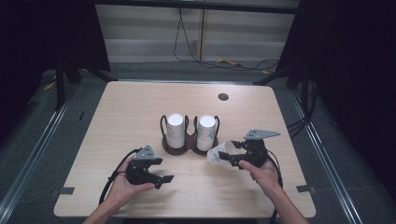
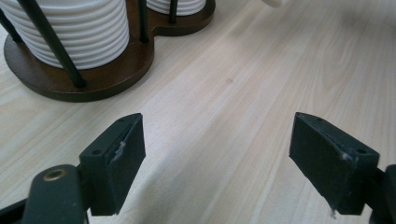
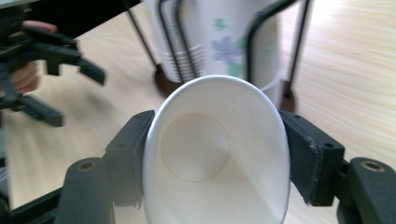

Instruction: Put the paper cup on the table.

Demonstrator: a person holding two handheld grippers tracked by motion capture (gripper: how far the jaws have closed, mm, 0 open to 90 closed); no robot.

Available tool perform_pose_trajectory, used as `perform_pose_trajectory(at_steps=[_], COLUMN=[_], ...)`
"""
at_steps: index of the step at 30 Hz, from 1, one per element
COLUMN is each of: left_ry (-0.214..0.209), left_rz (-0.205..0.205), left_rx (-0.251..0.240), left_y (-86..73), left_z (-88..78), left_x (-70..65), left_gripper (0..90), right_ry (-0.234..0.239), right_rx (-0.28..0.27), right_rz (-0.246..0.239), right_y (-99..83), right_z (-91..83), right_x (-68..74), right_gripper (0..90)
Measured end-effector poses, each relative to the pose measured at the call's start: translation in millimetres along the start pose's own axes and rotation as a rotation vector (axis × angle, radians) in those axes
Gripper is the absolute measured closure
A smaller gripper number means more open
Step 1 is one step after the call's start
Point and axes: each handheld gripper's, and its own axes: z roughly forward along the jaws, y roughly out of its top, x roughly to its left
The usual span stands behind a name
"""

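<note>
White paper cup point(image 3: 215, 154) squeezed in right claw point(image 3: 215, 158), seemingly empty, cup stacks point(image 1: 177, 130) in wooden holder point(image 1: 187, 145)

High view overhead; gripper views close; all share cup rack point(image 1: 189, 140).

We're in a recording lab or studio here: black curtains point(image 1: 355, 70) hang on both sides, cables point(image 1: 196, 51) trail across the grey floor point(image 1: 187, 70). One bare wooden table point(image 1: 140, 102) stands between metal floor rails point(image 1: 28, 163).

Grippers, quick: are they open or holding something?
Left gripper: open, nothing between its fingers.
Right gripper: shut on a paper cup, squeezed oval.
</note>
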Motion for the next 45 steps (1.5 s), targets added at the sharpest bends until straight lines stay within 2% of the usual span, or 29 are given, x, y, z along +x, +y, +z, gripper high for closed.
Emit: perform_pose_trajectory(at_steps=[2, 4, 9, 14, 18, 24, 26, 30, 39, 41, 45], left_ry=[0.001, 0.001, 0.026, 0.036, 0.030, 0.023, 0.017, 0.002, 0.016, 0.027, 0.022], left_rz=[-0.003, -0.013, -0.020, -0.032, -0.043, -0.036, -0.031, -0.004, -0.002, 0.003, -0.010], left_rx=[0.004, -0.005, -0.018, -0.022, -0.032, -0.032, -0.026, -0.007, -0.013, -0.027, -0.026], left_y=[-1.4, -3.1, -4.9, -2.5, -1.7, -0.1, 0.4, 0.2, -2.2, -3.1, -3.4], left_z=[-0.1, -0.9, -4.9, -5.9, -6.3, -3.9, -2.4, 0.0, -4.4, -5.8, -5.7], left_x=[1.5, 3.7, 8.4, 13.1, 12.5, 10.0, 7.8, 3.8, 2.6, 3.4, 5.6], left_gripper=[18.5, 18.4, 18.4, 18.3, 18.4, 18.4, 18.4, 18.4, 18.4, 18.4, 18.4], right_ry=[-0.024, -0.054, -0.106, -0.152, -0.212, -0.278, -0.323, -0.353, -0.427, -0.438, -0.456], right_rx=[-0.004, 0.019, 0.040, 0.068, 0.054, 0.102, 0.142, 0.181, 0.290, 0.300, 0.303], right_rz=[0.022, 0.024, 0.061, 0.056, 0.054, 0.051, 0.048, 0.051, 0.044, 0.041, 0.050], right_y=[0.9, 2.8, 9.7, 15.6, 25.3, 37.1, 40.2, 44.1, 43.4, 43.2, 44.7], right_z=[-1.8, -1.4, -1.3, -1.0, -2.5, -2.1, -0.3, 0.7, 12.6, 15.5, 21.4], right_x=[-4.8, -9.4, -20.6, -31.7, -43.4, -55.2, -57.7, -61.4, -72.7, -73.7, -76.8], right_gripper=[31.3, 31.3, 31.5, 31.5, 31.6, 31.6, 31.5, 31.3, 29.3, 28.8, 27.6])
